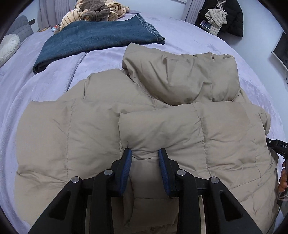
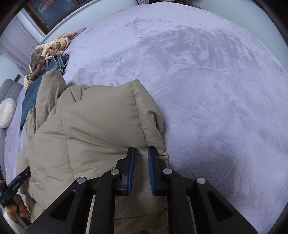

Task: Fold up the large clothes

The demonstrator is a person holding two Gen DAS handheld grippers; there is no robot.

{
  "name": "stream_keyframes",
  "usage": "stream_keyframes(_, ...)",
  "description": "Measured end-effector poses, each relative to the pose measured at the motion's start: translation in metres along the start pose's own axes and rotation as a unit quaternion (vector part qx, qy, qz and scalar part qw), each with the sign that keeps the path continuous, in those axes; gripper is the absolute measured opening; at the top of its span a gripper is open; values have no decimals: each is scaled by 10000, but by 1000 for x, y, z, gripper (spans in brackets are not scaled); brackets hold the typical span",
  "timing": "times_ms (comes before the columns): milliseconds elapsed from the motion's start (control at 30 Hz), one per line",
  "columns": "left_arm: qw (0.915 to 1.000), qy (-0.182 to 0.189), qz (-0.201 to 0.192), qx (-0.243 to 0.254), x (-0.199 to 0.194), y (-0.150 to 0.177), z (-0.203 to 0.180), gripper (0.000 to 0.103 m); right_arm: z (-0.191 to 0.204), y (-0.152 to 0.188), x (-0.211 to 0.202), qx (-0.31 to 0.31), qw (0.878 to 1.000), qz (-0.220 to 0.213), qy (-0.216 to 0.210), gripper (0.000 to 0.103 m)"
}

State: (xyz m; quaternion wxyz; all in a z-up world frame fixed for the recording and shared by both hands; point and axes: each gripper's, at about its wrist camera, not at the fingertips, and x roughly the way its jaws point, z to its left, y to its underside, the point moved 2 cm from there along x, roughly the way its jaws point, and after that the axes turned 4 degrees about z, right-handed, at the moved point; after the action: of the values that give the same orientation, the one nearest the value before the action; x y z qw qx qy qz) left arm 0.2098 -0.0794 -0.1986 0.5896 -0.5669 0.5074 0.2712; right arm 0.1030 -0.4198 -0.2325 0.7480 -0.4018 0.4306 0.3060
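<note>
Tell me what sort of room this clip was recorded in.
Most likely a bedroom. A wide bed with a lilac plush cover fills both views, a grey padded headboard and a round white cushion sit at one end, and curtains hang behind; a beige puffer jacket lies on it.

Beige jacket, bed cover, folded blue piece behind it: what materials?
Beige jacket: likely thin matte woven shell over padding; puffy stitched channels, fine creases. Bed cover: plush fleece or velvet-like; brushed nap marks. Folded blue piece: probably denim; faded weave, stitched hem.
</note>
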Motion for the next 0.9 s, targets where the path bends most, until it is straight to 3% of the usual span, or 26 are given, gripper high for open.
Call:
stream_keyframes(300, 9997, -185, 56, -179, -44, 28, 8, 34, 4, 24, -46, -264, 9992, -171, 229, 20)
stream_keyframes(367, 9993, -324, 125, -136, -47, 40, 9, 47, 4, 38, -53, -434, 9981, -166, 409, 20)
stream_keyframes(400, 9987, -475, 146, -145, -48, 45, 11, 64, 4, 44, -54, -516, 9972, -127, 522, 20)
stream_keyframes(467, 9978, -590, 170, -262, -51, 51, 16, 65, 0, 54, -53, -613, 9955, 49, 722, 22)
stream_keyframes(567, 9966, -625, 321, -433, -59, 53, 20, 65, -10, 61, -59, -423, 9970, 270, 584, 26)
stream_keyframes(700, 9955, -749, 483, -309, -77, 60, 9, 65, -17, 71, -77, -170, 9978, 542, 330, 39)
stream_keyframes(867, 9950, -627, 707, -309, -101, 73, -9, 65, -14, 85, -99, -21, 9969, 787, -31, 53)
stream_keyframes(900, 9949, -581, 756, -324, -104, 74, -12, 70, -13, 89, -104, 6, 9966, 815, -96, 56)
